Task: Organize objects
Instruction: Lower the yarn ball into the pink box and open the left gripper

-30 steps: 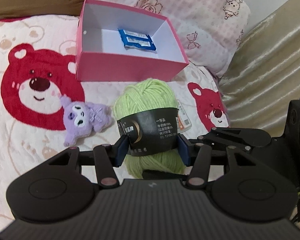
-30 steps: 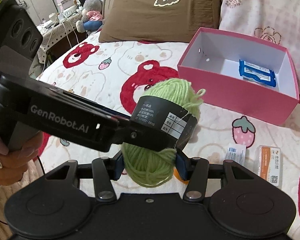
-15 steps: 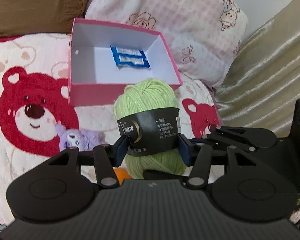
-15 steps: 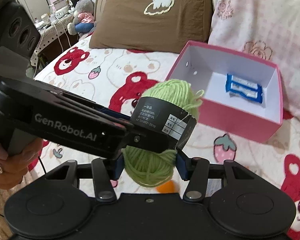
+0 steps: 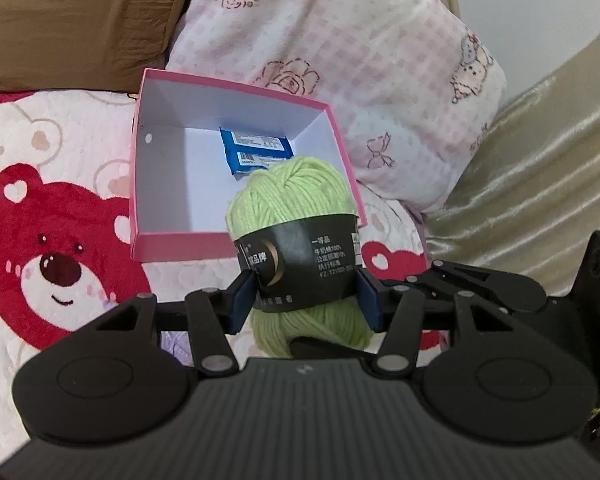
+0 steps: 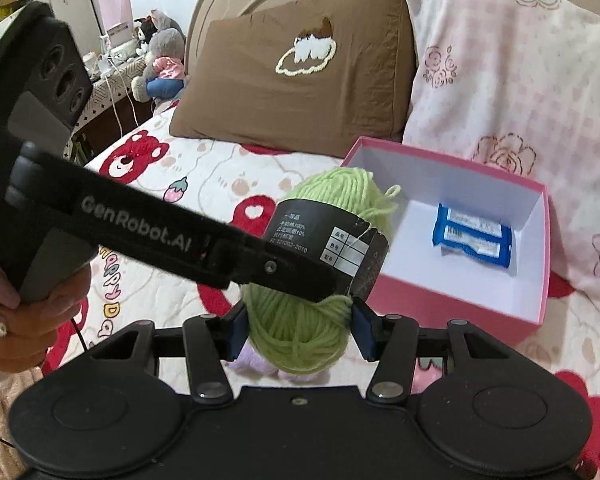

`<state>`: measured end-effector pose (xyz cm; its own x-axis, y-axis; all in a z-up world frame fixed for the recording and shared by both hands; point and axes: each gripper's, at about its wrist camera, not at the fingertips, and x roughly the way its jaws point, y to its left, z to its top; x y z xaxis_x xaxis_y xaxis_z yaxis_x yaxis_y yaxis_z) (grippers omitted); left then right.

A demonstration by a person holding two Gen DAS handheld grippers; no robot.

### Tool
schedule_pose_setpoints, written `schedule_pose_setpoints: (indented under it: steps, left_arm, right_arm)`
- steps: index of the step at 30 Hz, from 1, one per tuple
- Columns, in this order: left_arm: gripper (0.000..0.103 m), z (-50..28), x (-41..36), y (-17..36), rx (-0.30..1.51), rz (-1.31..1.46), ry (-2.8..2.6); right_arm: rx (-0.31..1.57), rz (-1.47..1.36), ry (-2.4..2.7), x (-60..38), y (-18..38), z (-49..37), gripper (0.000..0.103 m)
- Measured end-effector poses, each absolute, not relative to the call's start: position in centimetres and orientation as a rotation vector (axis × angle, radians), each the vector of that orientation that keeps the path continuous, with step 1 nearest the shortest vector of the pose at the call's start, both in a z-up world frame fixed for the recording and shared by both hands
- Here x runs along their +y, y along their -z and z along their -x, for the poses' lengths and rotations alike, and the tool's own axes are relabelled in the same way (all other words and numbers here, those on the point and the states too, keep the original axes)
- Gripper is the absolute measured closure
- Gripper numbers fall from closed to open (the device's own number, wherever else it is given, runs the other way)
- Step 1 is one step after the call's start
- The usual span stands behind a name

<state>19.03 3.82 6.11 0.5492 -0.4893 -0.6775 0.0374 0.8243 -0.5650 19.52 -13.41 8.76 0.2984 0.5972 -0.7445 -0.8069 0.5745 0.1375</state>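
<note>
A green yarn ball (image 5: 296, 196) with a black paper band hangs in the air, held from two sides. My left gripper (image 5: 305, 299) is shut on its banded middle. My right gripper (image 6: 299, 330) is shut on the yarn ball (image 6: 300, 332) at its lower end, under the left gripper's arm (image 6: 148, 236), which crosses the right wrist view. The yarn hovers at the near edge of an open pink box (image 5: 180, 246) with white walls. Blue packets (image 5: 254, 152) lie at the box's far end; the pink box (image 6: 440, 304) and blue packets (image 6: 472, 240) also show at right in the right wrist view.
The box rests on a quilt printed with red bears (image 5: 56, 256). A brown pillow (image 6: 300, 80) and a pink checked pillow (image 5: 340, 48) lean behind it. A purple plush toy (image 6: 256, 364) peeks out below the yarn. A hand (image 6: 28, 320) grips the left handle.
Both grippers have carried the yarn ball up and toward the pink box. The box now looms larger behind the yarn, and the purple plush has slid almost out of sight below.
</note>
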Motion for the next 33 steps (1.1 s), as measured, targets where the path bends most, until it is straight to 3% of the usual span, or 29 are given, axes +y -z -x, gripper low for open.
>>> schedule_pose_setpoints:
  steps: [16,33]
  left_arm:
    - [0.05,-27.1,2.9,-5.2,0.903,0.531,0.295]
    - [0.05,-33.7,2.4,1.0,0.942,0.447,0.262]
  right_arm:
    - [0.799,0.147,-0.996,-14.0,-7.7,-28.0,0.046]
    - [0.867,-0.03,-0.99,-14.0,-0.7,-35.2,0.046]
